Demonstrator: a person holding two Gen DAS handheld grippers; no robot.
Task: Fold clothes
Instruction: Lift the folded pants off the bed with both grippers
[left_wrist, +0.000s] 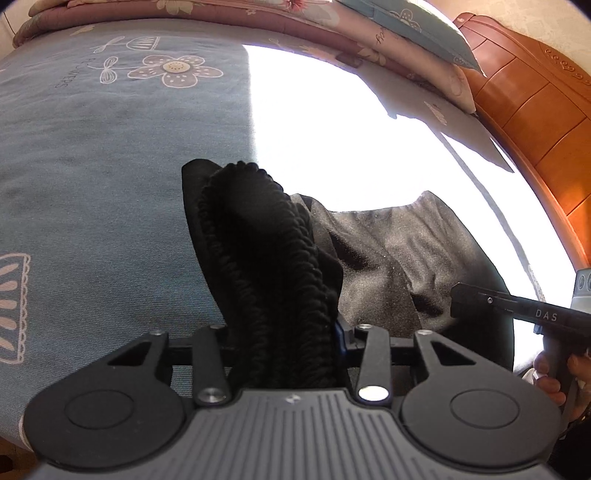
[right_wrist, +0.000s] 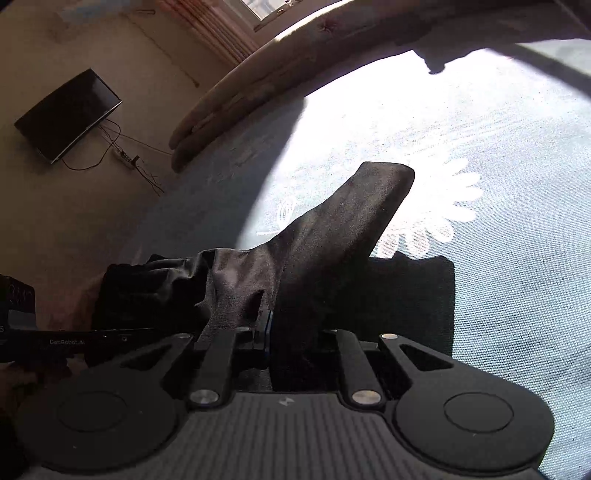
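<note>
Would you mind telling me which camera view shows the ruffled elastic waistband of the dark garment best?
The left wrist view: the ruffled elastic waistband rises large and central from the left gripper, which is shut on it. In the right wrist view only smooth dark garment fabric shows in the right gripper; the ruffles cannot be made out.

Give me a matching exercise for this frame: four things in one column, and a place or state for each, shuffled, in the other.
Things:
1. left tongs
2. right tongs
3. headboard
4. TV

Places or states:
A. orange wood, at the bed's far right edge
B. shut on the garment's smooth end
C. dark screen on the wall, cables hanging below
D. shut on the garment's ribbed elastic band

Pairs: 1-D, 2-B, 3-A, 4-C
</note>
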